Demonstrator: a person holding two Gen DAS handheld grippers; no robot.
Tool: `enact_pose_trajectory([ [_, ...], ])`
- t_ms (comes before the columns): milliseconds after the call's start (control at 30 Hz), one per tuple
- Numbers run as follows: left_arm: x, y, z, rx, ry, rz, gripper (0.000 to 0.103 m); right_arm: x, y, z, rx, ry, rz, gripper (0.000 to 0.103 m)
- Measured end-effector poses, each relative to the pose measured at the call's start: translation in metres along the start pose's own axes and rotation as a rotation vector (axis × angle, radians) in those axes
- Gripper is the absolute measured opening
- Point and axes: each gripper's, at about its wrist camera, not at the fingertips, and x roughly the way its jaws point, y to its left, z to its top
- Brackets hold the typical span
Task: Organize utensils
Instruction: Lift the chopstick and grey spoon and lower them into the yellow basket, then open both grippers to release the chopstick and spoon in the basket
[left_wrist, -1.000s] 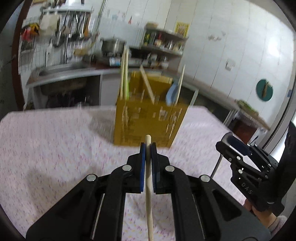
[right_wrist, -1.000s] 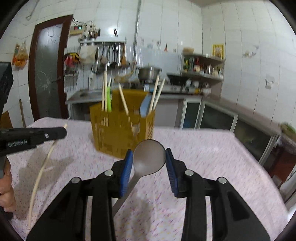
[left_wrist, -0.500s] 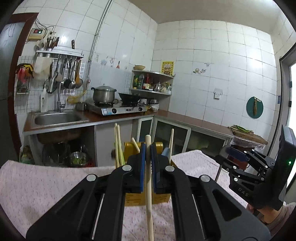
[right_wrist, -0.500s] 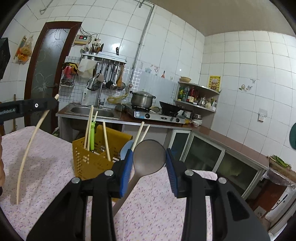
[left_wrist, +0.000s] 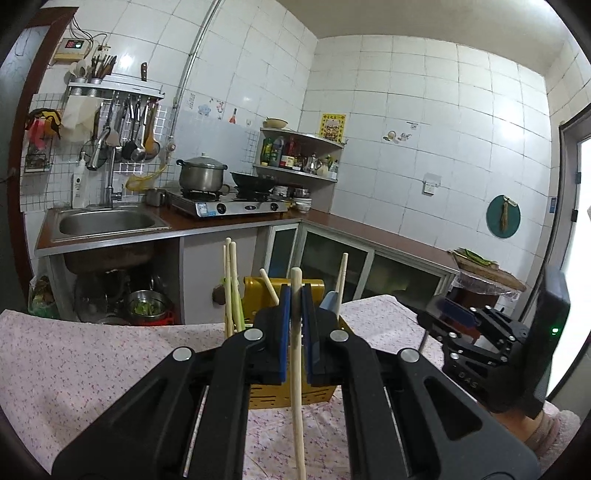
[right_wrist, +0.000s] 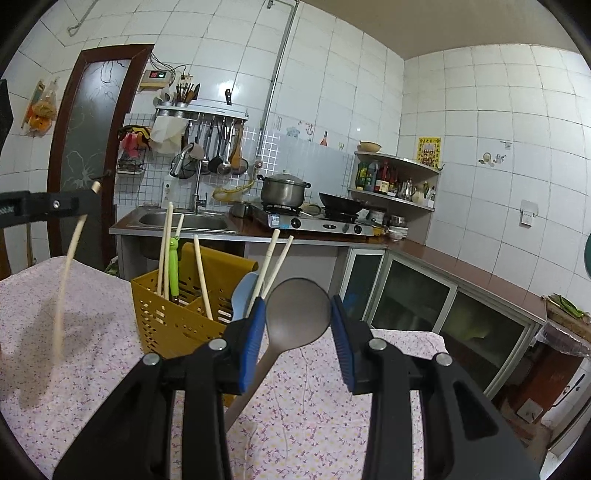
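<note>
My left gripper (left_wrist: 295, 295) is shut on a pale wooden chopstick (left_wrist: 297, 406) that stands nearly upright between the blue pads. Just beyond it sits the yellow slotted utensil basket (left_wrist: 255, 291), which holds several chopsticks, a green-handled piece and a light blue spoon (right_wrist: 243, 291). My right gripper (right_wrist: 297, 306) is shut on the bowl of a grey spoon (right_wrist: 266, 365), whose handle runs down and left. It hangs right of and above the basket (right_wrist: 173, 325). The left gripper (right_wrist: 88, 201) and its chopstick (right_wrist: 66, 273) appear at the left of the right wrist view. The right gripper (left_wrist: 447, 314) shows at the right of the left wrist view.
The basket stands on a table with a pink floral cloth (left_wrist: 74, 369). Behind the table run a counter with a sink (left_wrist: 107, 223) and a gas stove (left_wrist: 229, 206) bearing a pot. A person's sleeve (left_wrist: 546, 432) is at the lower right.
Both grippers have risen and tipped upward, so the basket sits lower in each view and the kitchen wall fills the top. Chopstick and spoon stay gripped.
</note>
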Motion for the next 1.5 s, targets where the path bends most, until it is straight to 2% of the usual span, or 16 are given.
enact_pose_trajectory([
  [233,-0.002,-0.012,0.023,0.085,-0.045,0.04,0.004,0.005,-0.006,0.023,0.009,-0.031,-0.003,0.036],
  [500,-0.011,-0.024,0.091,0.194,-0.152,0.084,0.004,0.014,-0.015,0.09,-0.048,-0.105,-0.043,0.036],
  [633,-0.011,-0.023,0.11,0.234,-0.158,0.099,0.004,0.031,-0.005,0.114,-0.075,-0.117,-0.046,0.036],
  [833,0.015,-0.002,0.094,0.197,-0.129,0.113,0.004,0.06,0.023,0.104,-0.127,-0.096,-0.059,0.036],
  [933,0.025,0.0,0.087,0.206,-0.133,0.107,0.004,0.068,0.029,0.094,-0.142,-0.087,-0.075,0.036],
  [1033,0.035,0.0,0.081,0.21,-0.116,0.085,0.004,0.074,0.034,0.086,-0.15,-0.083,-0.08,0.036],
  [1167,0.049,0.003,0.064,0.233,-0.083,0.093,0.004,0.081,0.039,0.073,-0.151,-0.079,-0.081,0.036],
  [1367,0.067,0.023,0.031,0.174,-0.023,0.078,0.004,0.092,0.049,0.043,-0.184,-0.052,-0.091,0.036],
  [1500,0.078,0.036,0.011,0.117,0.009,0.068,0.004,0.099,0.049,0.027,-0.151,-0.014,-0.063,0.036],
])
